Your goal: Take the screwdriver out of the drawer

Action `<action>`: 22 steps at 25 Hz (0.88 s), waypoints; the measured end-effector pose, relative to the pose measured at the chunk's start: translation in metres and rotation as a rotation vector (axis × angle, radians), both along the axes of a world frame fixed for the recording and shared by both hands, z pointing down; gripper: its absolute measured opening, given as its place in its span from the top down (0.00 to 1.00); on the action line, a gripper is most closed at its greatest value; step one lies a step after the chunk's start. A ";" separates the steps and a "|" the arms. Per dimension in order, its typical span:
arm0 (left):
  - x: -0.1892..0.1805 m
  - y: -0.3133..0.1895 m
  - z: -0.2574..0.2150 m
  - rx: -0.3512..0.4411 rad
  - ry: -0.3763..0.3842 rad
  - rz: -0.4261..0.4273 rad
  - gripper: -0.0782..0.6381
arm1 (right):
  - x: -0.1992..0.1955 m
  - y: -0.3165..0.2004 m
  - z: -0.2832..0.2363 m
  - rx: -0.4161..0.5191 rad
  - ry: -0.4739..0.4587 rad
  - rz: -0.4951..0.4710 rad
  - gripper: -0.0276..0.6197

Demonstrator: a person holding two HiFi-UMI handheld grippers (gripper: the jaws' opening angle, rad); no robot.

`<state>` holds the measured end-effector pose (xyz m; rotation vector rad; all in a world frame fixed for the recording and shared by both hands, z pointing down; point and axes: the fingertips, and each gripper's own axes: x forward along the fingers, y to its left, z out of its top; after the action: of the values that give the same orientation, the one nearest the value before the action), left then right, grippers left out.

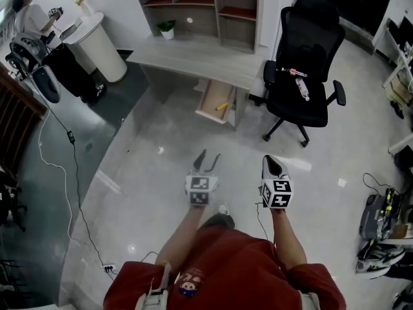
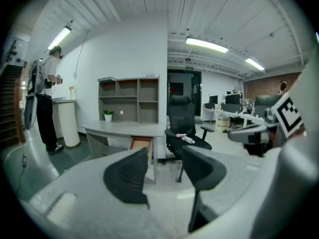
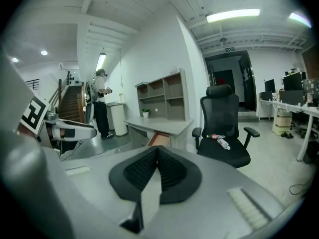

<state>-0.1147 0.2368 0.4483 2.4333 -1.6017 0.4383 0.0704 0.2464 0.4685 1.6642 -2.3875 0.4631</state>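
A wooden drawer [image 1: 217, 102] stands pulled out from under the grey desk [image 1: 193, 58], and a yellow-handled screwdriver [image 1: 222, 106] lies inside it. The drawer also shows in the left gripper view [image 2: 140, 145] and the right gripper view [image 3: 157, 139]. My left gripper [image 1: 207, 157] is held over the floor well short of the drawer, jaws open and empty [image 2: 164, 171]. My right gripper [image 1: 272, 166] is beside it, its pads pressed together with nothing between them [image 3: 155, 171].
A black office chair [image 1: 304, 63] with a bottle [image 1: 301, 88] on its seat stands right of the drawer. A shelf unit [image 1: 205, 8] and a small plant [image 1: 167, 29] sit on the desk. A person [image 1: 32, 19] stands by a white bin [image 1: 97, 46] at far left. Cables [image 1: 64, 166] trail on the floor.
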 end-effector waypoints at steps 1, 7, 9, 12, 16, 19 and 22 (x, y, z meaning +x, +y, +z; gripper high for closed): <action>-0.007 -0.012 -0.001 0.001 -0.001 0.000 0.59 | -0.006 -0.012 -0.002 -0.001 0.002 -0.003 0.95; -0.042 -0.077 -0.006 -0.006 0.013 0.006 0.59 | -0.036 -0.068 -0.010 -0.009 0.012 0.007 0.95; -0.050 -0.095 -0.007 -0.008 0.020 0.012 0.59 | -0.043 -0.084 -0.012 -0.006 0.016 0.016 0.95; -0.056 -0.115 -0.007 -0.004 0.016 0.031 0.59 | -0.049 -0.103 -0.011 -0.007 0.010 0.039 0.95; -0.063 -0.139 -0.008 -0.003 0.017 0.046 0.59 | -0.055 -0.120 -0.005 -0.022 0.003 0.059 0.95; -0.066 -0.151 -0.002 -0.020 0.025 0.042 0.59 | -0.059 -0.131 0.003 -0.044 0.003 0.060 0.95; -0.067 -0.165 0.005 -0.034 0.026 0.037 0.59 | -0.059 -0.147 0.010 -0.056 -0.001 0.057 0.95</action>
<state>-0.1814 0.0717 0.4531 2.4368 -1.5283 0.4348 0.0113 0.0993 0.4782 1.7117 -2.3109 0.5352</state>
